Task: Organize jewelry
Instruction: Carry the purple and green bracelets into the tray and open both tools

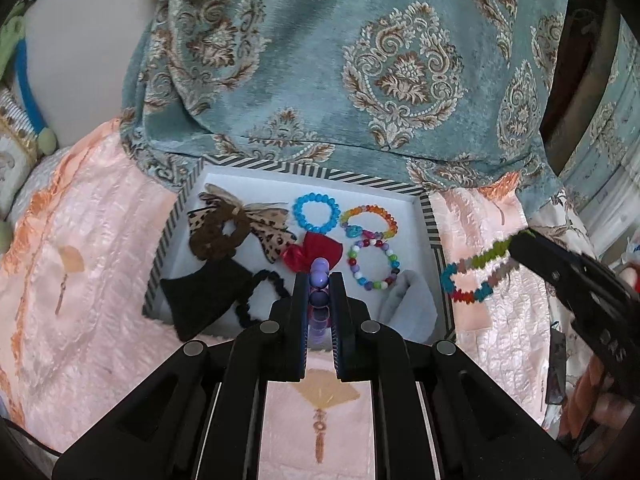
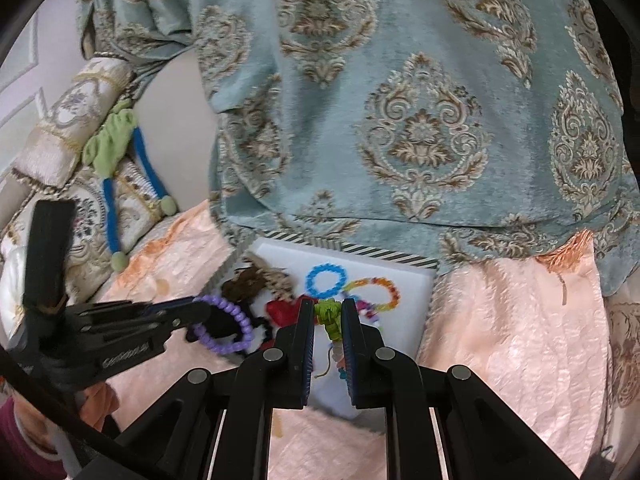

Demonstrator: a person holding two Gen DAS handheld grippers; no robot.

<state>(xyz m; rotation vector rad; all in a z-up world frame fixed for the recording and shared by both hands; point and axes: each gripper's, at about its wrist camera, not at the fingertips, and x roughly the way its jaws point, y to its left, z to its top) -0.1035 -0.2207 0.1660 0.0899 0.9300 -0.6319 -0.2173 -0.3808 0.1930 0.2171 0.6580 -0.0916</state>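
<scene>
A white tray with a striped rim (image 1: 434, 220) lies on a pink quilt. In it are a blue bead bracelet (image 1: 316, 213), two multicolour bead bracelets (image 1: 370, 220), a red bow (image 1: 310, 256), a leopard bow scrunchie (image 1: 236, 226) and black hair ties (image 1: 208, 296). My left gripper (image 1: 319, 280) is shut on a purple bead bracelet (image 2: 228, 326), held above the tray's near edge. My right gripper (image 2: 327, 308) is shut on a multicolour bead bracelet (image 1: 478, 276), held just right of the tray (image 2: 416, 276).
A teal patterned cushion (image 1: 360, 64) rises right behind the tray. The pink quilt (image 1: 88, 240) spreads left and right. A grey cloth (image 1: 408, 300) lies in the tray's near right corner. A patterned bolster and a blue-green strap (image 2: 116, 152) lie far left.
</scene>
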